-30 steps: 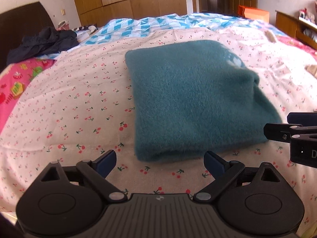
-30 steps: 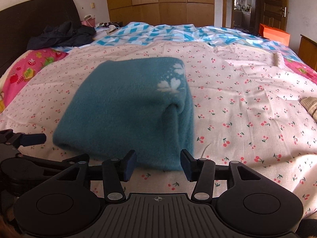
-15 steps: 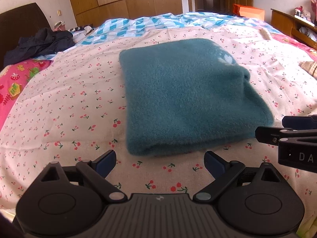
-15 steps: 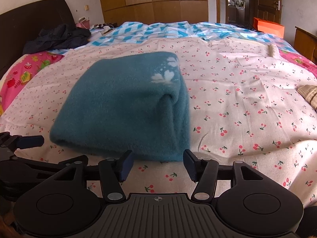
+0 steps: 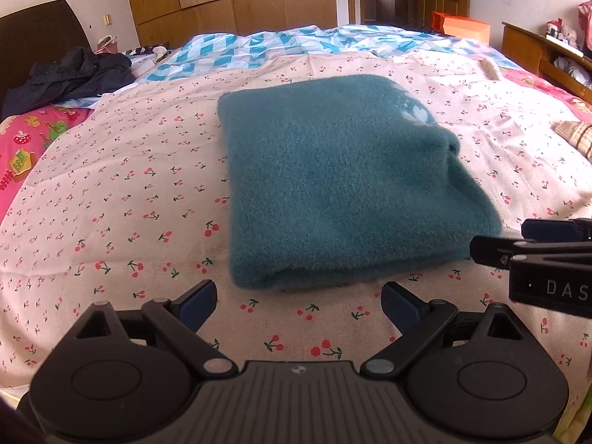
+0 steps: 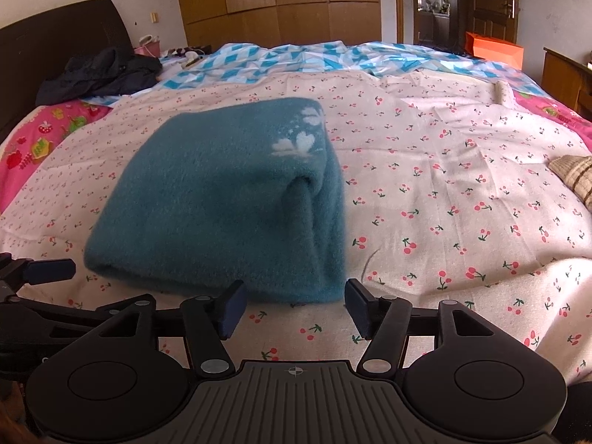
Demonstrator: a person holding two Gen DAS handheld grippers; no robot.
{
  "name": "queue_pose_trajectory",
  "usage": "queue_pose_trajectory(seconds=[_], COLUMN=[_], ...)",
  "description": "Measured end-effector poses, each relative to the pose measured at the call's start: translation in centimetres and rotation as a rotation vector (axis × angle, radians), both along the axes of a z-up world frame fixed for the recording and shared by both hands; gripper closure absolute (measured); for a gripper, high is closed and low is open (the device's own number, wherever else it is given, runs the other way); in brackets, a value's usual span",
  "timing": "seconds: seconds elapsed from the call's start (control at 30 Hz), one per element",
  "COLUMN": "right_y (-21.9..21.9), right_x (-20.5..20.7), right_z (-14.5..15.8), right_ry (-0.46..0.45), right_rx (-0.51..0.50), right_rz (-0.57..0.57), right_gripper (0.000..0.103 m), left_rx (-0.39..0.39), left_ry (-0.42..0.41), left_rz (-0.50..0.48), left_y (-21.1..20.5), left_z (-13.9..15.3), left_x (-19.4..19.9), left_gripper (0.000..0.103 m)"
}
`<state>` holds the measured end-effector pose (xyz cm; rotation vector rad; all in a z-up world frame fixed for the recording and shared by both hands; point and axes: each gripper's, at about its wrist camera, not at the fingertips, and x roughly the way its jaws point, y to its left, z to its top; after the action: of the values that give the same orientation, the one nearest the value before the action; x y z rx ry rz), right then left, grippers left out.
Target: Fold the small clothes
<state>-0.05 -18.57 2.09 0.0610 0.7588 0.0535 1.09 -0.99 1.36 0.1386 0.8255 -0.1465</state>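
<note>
A folded teal fleece garment with pale heart-shaped marks [image 6: 222,199] lies flat on the cream cherry-print bedsheet [image 6: 444,185], toward the near edge of the bed and roughly midway between its left and right sides. Its layered fold faces the right wrist camera, and the pale marks sit at its far right corner.

The left gripper [image 5: 298,299] hovers just short of the garment's near edge, jaws spread wide, holding nothing. The right gripper [image 6: 294,309] sits just short of the garment's near right corner, jaws apart about as wide as that corner, also empty. Each gripper's fingers show at the side of the other's view.

At the far left corner of the bed a dark crumpled jacket [image 5: 70,77] rests against the dark headboard [image 6: 55,51]. A blue-and-white diamond-pattern quilt [image 6: 296,59] covers the far edge, and a beige knitted item [image 6: 575,175] lies at the right edge
</note>
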Motion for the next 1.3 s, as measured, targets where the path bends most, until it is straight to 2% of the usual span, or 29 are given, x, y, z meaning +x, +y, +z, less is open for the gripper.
queue_pose_trajectory(seconds=[0.4, 1.0, 1.3], right_y=[-0.4, -0.7, -0.3], right_x=[1.2, 0.6, 0.5], right_z=[-0.3, -0.5, -0.5], right_ry=[-0.006, -0.043, -0.061], right_rx=[-0.001, -0.100, -0.147], right_rz=[-0.007, -0.038, -0.038], right_gripper=[0.040, 0.032, 0.031], left_rx=[0.009, 0.053, 0.042], left_ry=[0.020, 0.035, 0.034], left_rz=[0.004, -0.012, -0.007], left_y=[-0.2, -0.8, -0.6], left_z=[-0.4, -1.1, -1.1], left_x=[0.2, 0.2, 0.3], left_gripper=[0.003, 0.003, 0.003])
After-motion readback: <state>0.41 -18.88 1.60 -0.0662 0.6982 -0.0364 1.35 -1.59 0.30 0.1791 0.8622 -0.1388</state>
